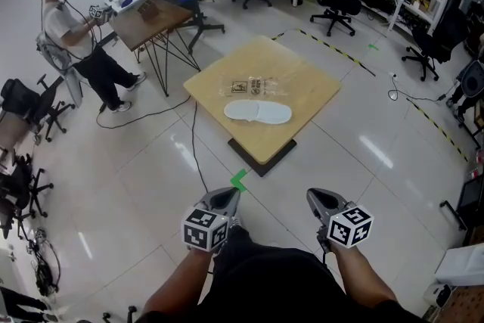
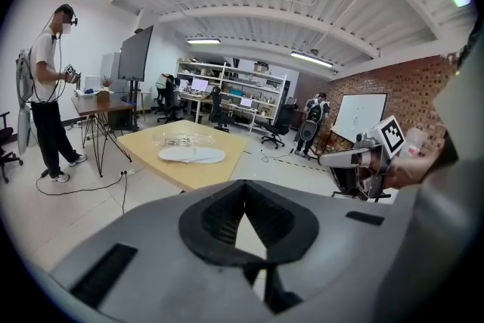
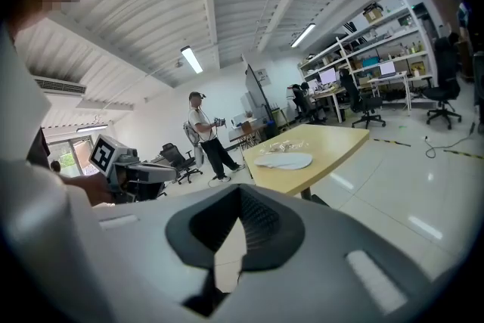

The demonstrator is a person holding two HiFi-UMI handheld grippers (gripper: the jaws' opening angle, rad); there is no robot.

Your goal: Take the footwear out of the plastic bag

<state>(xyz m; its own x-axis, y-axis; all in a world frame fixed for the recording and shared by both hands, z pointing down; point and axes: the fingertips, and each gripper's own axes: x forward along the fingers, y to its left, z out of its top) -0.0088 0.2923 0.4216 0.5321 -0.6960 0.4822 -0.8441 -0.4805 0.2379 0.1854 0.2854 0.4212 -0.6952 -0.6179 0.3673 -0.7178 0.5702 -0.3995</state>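
Far off, two flat white oval slippers on a square pale wooden table, crinkly clear bag just beyond them, its print unreadable, left gripper and right gripper near, both closed, empty.

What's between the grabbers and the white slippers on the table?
In the head view, floor tiles with a green tape mark and a thin black cable lie between the left gripper, the right gripper and the slippers.

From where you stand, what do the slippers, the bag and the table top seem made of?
Slippers: probably thin fabric, matte white, flat.
Bag: clear glossy plastic film, table visible through it.
Table top: likely wood laminate, pale, smooth sheen.
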